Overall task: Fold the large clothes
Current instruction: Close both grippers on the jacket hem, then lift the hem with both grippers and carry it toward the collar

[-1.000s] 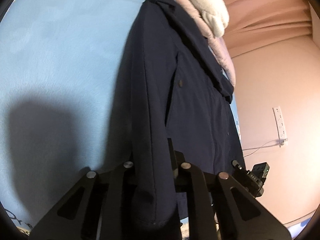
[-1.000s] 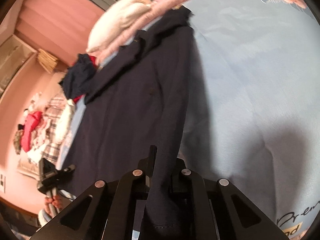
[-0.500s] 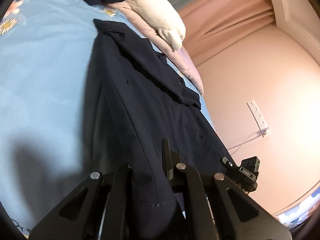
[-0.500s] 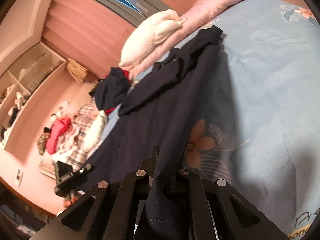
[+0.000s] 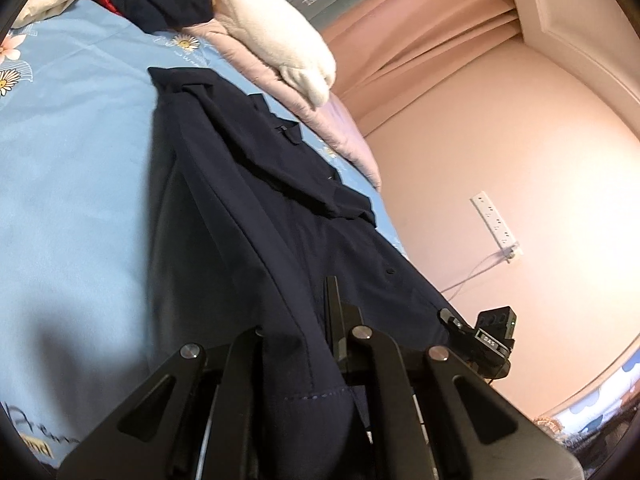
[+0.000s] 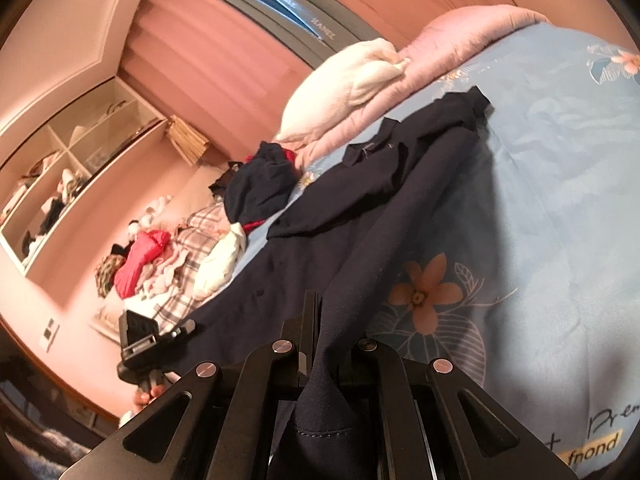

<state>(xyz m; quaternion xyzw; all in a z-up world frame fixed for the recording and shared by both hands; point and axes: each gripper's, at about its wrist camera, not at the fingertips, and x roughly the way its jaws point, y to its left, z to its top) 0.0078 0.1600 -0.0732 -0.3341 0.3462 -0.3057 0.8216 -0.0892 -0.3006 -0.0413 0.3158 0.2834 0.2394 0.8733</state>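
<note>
A large dark navy coat (image 5: 248,208) lies stretched along the light blue bed sheet (image 5: 72,184), collar at the far end by the pillows. My left gripper (image 5: 308,344) is shut on the coat's near hem and lifts that edge off the sheet. My right gripper (image 6: 328,344) is shut on the hem of the same coat (image 6: 360,216), whose cloth hangs down between the fingers. Each gripper shows in the other's view, the right one in the left wrist view (image 5: 480,340) and the left one in the right wrist view (image 6: 148,336).
A white pillow (image 5: 280,52) rests on a pink quilt (image 5: 320,120) at the bed's head. More clothes are piled beyond the bed (image 6: 160,256). A navy garment heap (image 6: 260,188) sits on the sheet. A pink wall with a power strip (image 5: 496,220) runs alongside.
Both grippers have risen and tilted up with the coat's hem, lifting the near part off the sheet. More of the room and wall has come into view.
</note>
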